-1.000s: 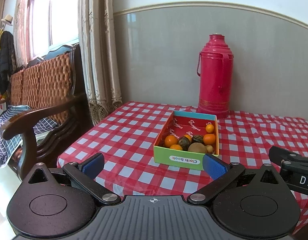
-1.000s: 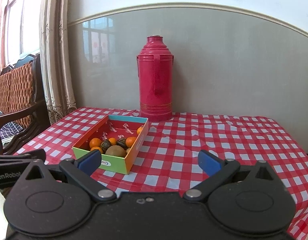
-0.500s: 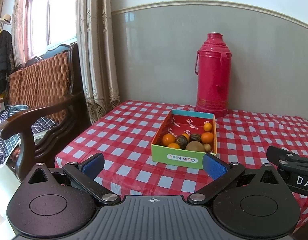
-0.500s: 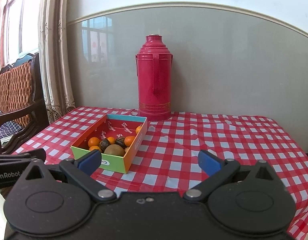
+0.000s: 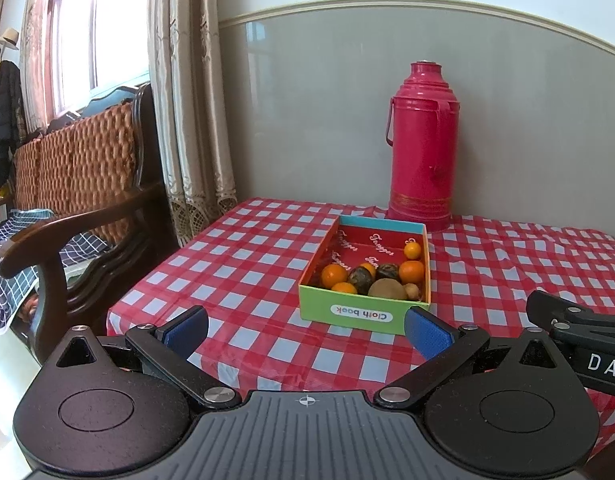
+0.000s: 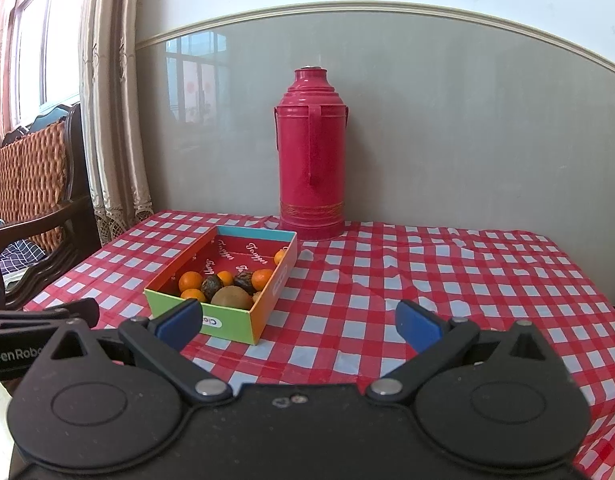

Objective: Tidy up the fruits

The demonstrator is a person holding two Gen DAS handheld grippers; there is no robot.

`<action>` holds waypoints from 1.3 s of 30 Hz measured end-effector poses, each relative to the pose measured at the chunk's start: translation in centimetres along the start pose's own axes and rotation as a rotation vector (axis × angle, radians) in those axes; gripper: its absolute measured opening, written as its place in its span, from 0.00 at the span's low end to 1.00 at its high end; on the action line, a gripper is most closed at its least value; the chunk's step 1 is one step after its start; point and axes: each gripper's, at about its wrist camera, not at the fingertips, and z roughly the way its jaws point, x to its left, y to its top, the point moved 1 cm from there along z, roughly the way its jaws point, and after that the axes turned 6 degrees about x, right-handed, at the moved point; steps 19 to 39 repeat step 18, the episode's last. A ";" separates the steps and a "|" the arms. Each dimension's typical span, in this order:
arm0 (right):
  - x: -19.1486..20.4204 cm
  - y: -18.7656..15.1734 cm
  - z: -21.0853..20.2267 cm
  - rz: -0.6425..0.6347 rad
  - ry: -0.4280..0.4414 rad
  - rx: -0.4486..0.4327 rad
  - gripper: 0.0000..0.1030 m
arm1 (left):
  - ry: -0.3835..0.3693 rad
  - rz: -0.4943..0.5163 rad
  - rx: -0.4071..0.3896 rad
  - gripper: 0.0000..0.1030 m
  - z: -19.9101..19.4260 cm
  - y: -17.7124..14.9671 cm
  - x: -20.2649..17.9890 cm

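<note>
Right wrist view hides the box's (image 6: 243, 322) near corner behind a claw pad (image 6: 179, 322). Both the left claw (image 5: 306, 330) and right claw (image 6: 298, 326) are spread wide, holding nothing, short of the tabletop (image 6: 427, 280).

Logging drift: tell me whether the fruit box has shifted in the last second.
No. The fruit box keeps its far right corner just in front of the red thermos base, as before.
</note>
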 end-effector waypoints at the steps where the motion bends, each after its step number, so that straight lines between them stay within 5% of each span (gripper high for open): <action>1: 0.0 0.0 0.0 -0.001 0.000 0.001 0.95 | -0.001 0.001 0.001 1.00 0.0 0.0 0.0; 39: -2.1 0.3 3.0 0.041 0.001 0.025 0.95 | -0.034 -0.004 -0.005 1.00 2.7 1.7 -1.8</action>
